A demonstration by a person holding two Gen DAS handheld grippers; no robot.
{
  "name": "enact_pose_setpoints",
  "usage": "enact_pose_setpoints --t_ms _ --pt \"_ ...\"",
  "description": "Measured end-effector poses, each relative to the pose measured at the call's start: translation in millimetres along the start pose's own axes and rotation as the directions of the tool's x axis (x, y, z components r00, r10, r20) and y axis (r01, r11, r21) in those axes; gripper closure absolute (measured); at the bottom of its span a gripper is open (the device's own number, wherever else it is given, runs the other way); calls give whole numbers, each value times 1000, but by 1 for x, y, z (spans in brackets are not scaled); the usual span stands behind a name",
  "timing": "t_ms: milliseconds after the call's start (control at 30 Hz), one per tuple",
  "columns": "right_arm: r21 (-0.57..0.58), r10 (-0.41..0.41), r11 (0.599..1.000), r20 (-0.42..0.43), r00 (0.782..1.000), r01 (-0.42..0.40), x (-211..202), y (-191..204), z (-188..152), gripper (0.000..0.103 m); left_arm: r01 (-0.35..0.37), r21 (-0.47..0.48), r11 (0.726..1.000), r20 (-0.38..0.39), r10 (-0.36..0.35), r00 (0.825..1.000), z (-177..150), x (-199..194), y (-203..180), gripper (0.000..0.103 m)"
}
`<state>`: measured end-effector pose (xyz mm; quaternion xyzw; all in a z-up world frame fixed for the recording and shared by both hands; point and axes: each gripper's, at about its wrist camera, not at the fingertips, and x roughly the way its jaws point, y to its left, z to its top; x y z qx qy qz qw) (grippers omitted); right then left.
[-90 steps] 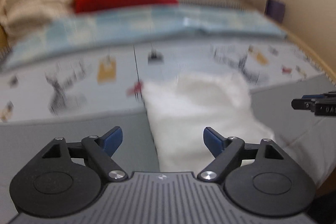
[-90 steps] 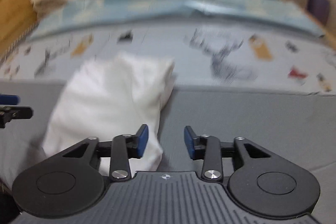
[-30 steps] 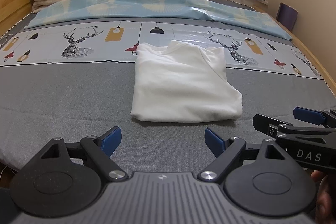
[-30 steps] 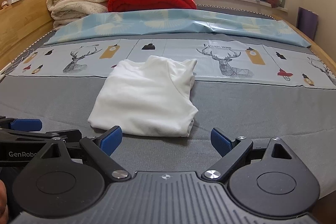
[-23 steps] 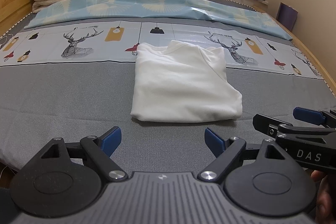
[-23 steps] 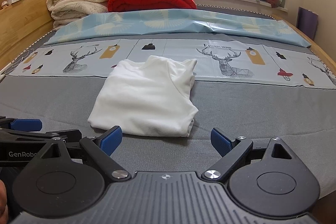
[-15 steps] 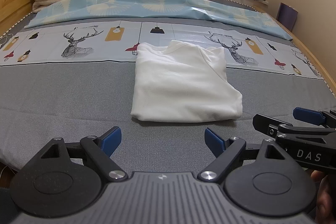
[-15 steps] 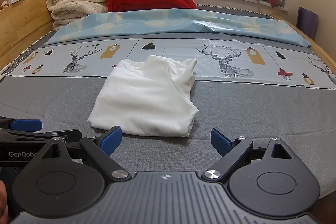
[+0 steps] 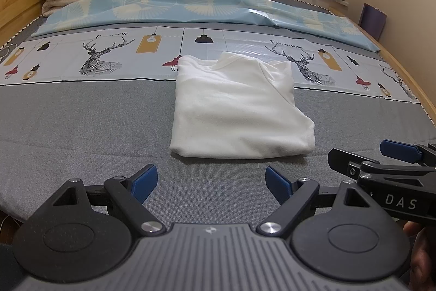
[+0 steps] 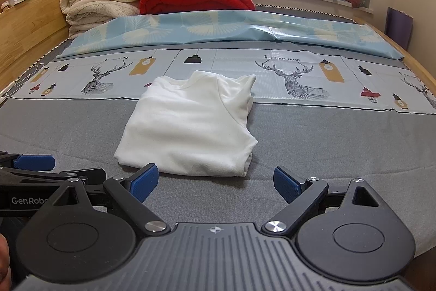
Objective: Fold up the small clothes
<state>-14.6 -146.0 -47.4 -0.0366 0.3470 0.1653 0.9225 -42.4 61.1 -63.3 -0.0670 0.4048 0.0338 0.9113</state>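
We hold both grippers back at the bed's [image 9: 68, 122] near edge, w/ left gripper [image 9: 208, 180] and right gripper [image 10: 215, 179] fingers spread apart, empty. The white shirt [image 9: 237, 108] lies folded mid-bed, clear of us; fold looks done.

A folded white shirt [image 10: 188, 127] lies mid-bed on the grey bedsheet [image 10: 340, 143], collar toward the headboard end. The right gripper [image 10: 216, 182] hangs spread wide above the near edge, empty, the left gripper [image 10: 35, 162] beside it.
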Motion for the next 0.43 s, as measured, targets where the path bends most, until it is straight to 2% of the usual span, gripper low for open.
enact_pose_setpoints --t_ms 433 --pt "1 2 1000 -1 1000 -2 0 0 0 11 2 1 1000 0 -2 1000 -1 1 1 13"
